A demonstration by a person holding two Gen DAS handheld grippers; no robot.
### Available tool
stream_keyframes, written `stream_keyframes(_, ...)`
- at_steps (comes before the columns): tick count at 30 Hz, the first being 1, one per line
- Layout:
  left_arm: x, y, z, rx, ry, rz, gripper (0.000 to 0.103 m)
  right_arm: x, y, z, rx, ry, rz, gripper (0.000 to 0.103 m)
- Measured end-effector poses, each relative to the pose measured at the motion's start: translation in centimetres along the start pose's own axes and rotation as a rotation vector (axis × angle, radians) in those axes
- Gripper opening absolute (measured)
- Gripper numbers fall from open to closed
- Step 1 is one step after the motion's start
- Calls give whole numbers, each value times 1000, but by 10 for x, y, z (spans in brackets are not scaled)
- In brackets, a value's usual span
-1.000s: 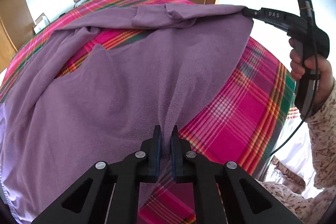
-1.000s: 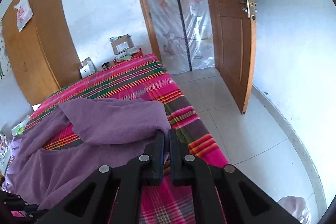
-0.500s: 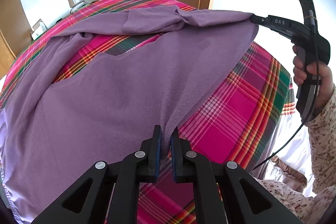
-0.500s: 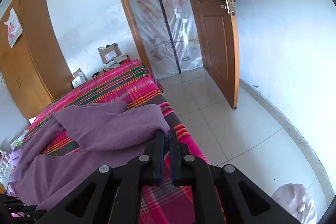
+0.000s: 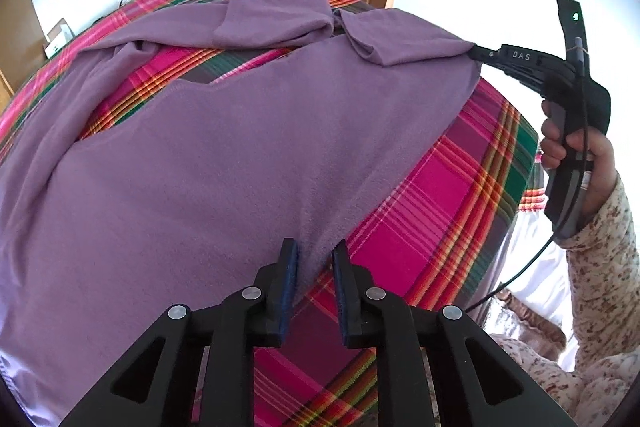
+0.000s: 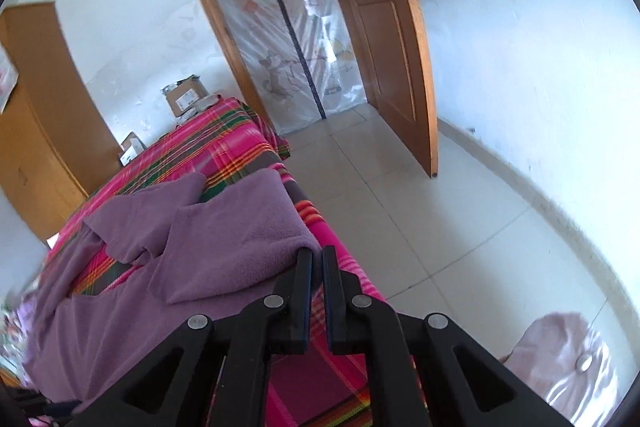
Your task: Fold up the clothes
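- Left gripper [image 5: 315,259] first: its jaws are opening at the near edge of the purple garment [image 5: 224,163], and a ridge of fleece sits between the blue pads without being pressed, so I count that corner as let go.
- Right gripper [image 6: 316,259] is clenched on the far corner of the same garment, the fleece bunched tight at its tips just above the bed's edge; my right hand [image 5: 576,155] grips the handle out past the mattress.
- Purple garment lies spread across the plaid bedspread [image 5: 436,195], body towards me, one sleeve [image 5: 276,19] doubled back over the far side with a strip of plaid showing beneath it.
- To finish this lay-down well, I judge the left jaws should part fully before I lift, so the pile does not snag and drag the edge out of line.
- Far corner, I think, wants lowering flat onto the bed before the right jaws loosen; it hangs near the drop to the tiled floor [image 6: 420,211], and a loose release could let it slide off.
- Remaining creases near the sleeve look worth smoothing before any fold.
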State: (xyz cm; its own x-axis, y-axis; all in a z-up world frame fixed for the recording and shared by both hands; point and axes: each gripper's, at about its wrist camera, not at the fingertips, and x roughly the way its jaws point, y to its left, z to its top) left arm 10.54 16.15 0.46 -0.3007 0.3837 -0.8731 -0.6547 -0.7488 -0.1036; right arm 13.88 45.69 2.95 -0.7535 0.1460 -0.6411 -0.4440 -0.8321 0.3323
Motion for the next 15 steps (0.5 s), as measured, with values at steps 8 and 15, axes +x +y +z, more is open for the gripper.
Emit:
stream_keyframes(8,4,-3,2,3,0,-39,26,-5,-25,5,79,-29,-89,5)
stream_keyframes(15,1,-15,0,21,-8,-86,26,-7,1,4,-42,-38,-6,6)
